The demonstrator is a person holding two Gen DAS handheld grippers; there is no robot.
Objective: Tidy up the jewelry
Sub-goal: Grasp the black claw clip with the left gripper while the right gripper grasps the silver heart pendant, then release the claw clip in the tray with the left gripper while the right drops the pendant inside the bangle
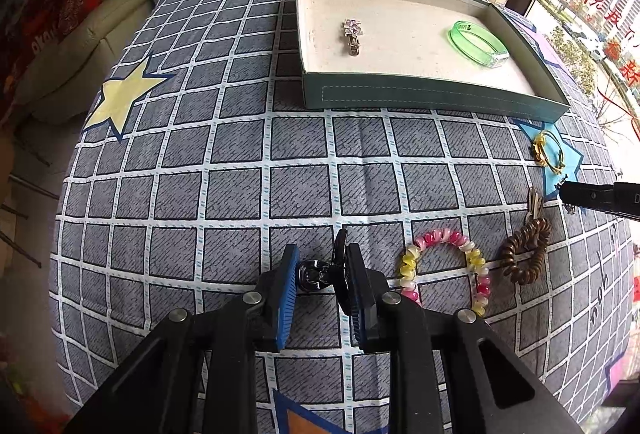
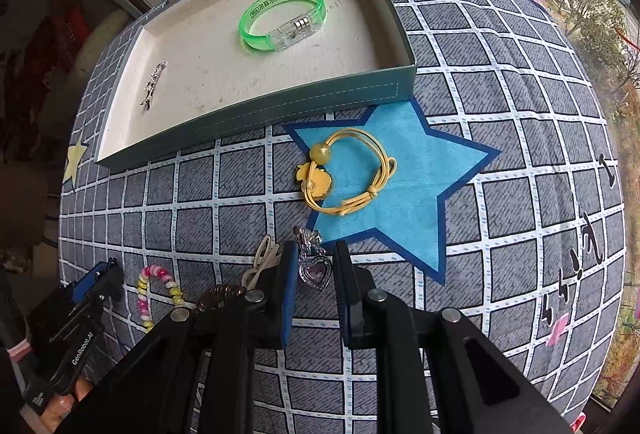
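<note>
In the left wrist view my left gripper (image 1: pixel 320 254) points down at the checked cloth, shut on a small chrome-and-black ornament (image 1: pixel 311 274) that lies between its blue pads. In the right wrist view my right gripper (image 2: pixel 315 250) is shut on a silver heart pendant (image 2: pixel 316 272) with a short chain, at the blue star's edge. Behind stands a green box (image 1: pixel 400 90) (image 2: pixel 280 106) with a cream floor. It holds a green bangle (image 1: pixel 454 36) (image 2: pixel 248 22) and a rhinestone hair clip (image 1: pixel 352 34) (image 2: pixel 154 82).
A yellow cord bracelet (image 2: pixel 318 180) (image 1: pixel 548 150) lies on the blue star. A pink-and-yellow bead bracelet (image 1: pixel 440 236) (image 2: pixel 154 270) and a brown coil hair tie (image 1: pixel 528 250) (image 2: pixel 220 294) lie between the grippers. A sofa is beyond the table's left edge, a window to the right.
</note>
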